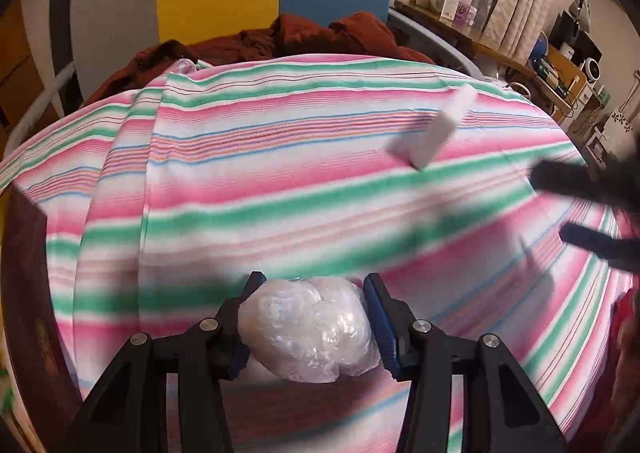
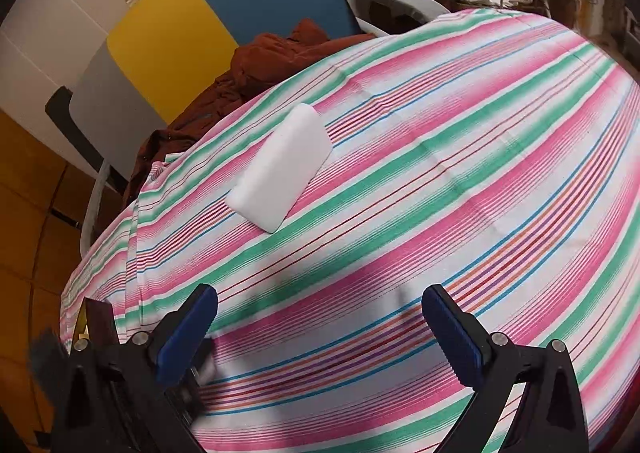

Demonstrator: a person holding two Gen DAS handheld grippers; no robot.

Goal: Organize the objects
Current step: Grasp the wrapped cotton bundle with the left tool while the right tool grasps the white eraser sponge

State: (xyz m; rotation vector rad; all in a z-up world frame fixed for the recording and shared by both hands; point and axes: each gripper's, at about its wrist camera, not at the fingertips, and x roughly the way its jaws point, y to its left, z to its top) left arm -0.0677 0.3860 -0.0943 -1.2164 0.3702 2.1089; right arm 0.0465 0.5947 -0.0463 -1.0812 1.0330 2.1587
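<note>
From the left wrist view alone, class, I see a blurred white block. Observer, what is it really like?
Observer: The right wrist view shows the white block sharply: a rounded-corner slab lying flat on the striped cloth.
Operator: Is the right gripper holding anything?
Observer: No. The right gripper is open and empty, with the block ahead of it.
Operator: And the left?
Observer: The left gripper is shut on a crumpled plastic bag.

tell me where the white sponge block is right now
The white sponge block lies free on the striped cloth, ahead and left of the open right gripper, toward the rust-brown garment at the far edge.
</note>
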